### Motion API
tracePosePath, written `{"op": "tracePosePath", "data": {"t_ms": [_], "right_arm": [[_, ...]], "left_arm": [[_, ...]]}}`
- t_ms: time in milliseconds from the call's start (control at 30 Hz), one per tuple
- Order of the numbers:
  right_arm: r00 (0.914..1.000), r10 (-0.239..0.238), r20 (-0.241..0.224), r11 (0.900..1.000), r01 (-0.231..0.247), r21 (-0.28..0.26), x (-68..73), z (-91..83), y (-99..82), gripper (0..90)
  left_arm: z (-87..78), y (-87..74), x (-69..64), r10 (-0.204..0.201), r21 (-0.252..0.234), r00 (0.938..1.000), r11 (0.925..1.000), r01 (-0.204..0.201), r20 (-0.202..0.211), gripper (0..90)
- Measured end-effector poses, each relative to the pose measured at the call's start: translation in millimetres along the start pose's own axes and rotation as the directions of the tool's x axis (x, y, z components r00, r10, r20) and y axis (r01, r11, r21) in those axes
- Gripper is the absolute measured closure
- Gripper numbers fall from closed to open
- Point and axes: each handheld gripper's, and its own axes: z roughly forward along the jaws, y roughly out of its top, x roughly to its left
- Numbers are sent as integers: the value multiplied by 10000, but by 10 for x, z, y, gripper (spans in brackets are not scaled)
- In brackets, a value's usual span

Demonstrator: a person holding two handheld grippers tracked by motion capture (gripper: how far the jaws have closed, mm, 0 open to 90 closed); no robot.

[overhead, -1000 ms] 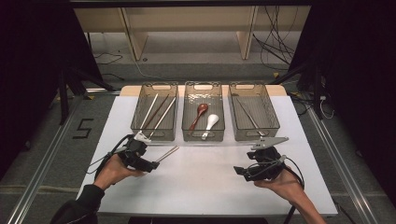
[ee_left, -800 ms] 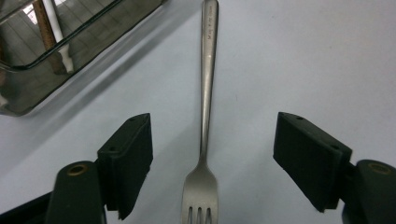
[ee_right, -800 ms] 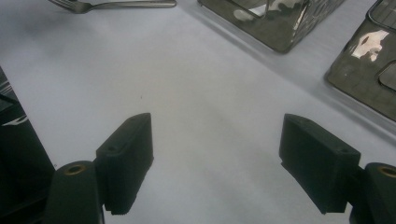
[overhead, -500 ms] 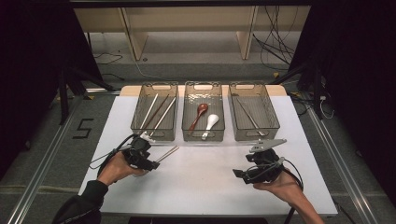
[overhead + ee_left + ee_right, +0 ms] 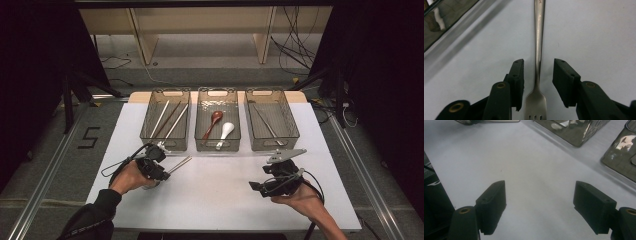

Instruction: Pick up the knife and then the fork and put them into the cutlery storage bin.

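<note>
White tabletop (image 5: 220, 195) carries three clear bins in a row at its far edge, and the left bin (image 5: 165, 120) serves as the landmark. A metal fork (image 5: 537, 65) lies flat on the tabletop just in front of that bin, toward the person. The left gripper (image 5: 159, 167) straddles the fork near its neck; its fingers (image 5: 517, 77) have just been closing, yet in the left gripper view a gap shows on either side of the handle, so nothing is gripped so far. The step in hand appears to be the grasp of the fork. The next move likely calls for closing fully on the thin handle, kept centred, then lifting without letting it pivot. The right gripper (image 5: 272, 182), well to the right of the bin, rests with fingers wide apart and empty.
</note>
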Motion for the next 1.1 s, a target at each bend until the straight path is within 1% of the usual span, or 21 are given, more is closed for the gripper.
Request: {"op": "tracePosePath", "data": {"t_ms": [200, 333, 433, 533, 633, 733, 967, 1033, 1067, 1100], "right_arm": [[10000, -12, -13, 10000, 12, 20, 2, 3, -1, 274], [10000, -12, -27, 10000, 12, 5, 3, 0, 0, 276], [10000, -2, -31, 10000, 2, -4, 4, -2, 1, 275], [10000, -11, -31, 10000, 11, 6, 4, 0, 0, 278], [10000, 5, -20, 10000, -5, -5, 8, -3, 4, 280], [10000, -15, -35, 10000, 15, 11, 8, 2, 2, 283], [10000, 5, -91, 10000, -5, 41, 5, 12, 0, 284], [10000, 21, -88, 10000, -21, 14, 4, 7, 1, 285], [10000, 25, -82, 10000, -25, 4, 2, 4, 0, 285], [10000, 28, -86, 10000, -28, -4, 1, 2, 0, 285]], "left_arm": [[53, 20, -9, 200, 188, 9998, 9996, -200, 3, 653], [69, 28, -6, 232, 230, 9997, 9995, -231, -25, 671], [75, 38, -16, 344, 244, 9994, 9991, -342, -75, 691], [78, 50, -30, 555, 322, 9985, 9979, -555, 13, 733], [77, 55, -13, 614, 364, 9981, 9974, -615, 40, 767], [81, 60, -29, 701, 364, 9975, 9969, -700, 6, 818], [74, 49, -45, 1197, 293, 9928, 9924, -1196, -12, 838], [71, 49, -57, 1251, 295, 9921, 9917, -1252, 69, 839], [65, 49, -56, 1375, 365, 9905, 9898, -1378, 106, 840], [66, 46, -65, 1344, 323, 9908, 9903, -1348, 153, 840]]}}
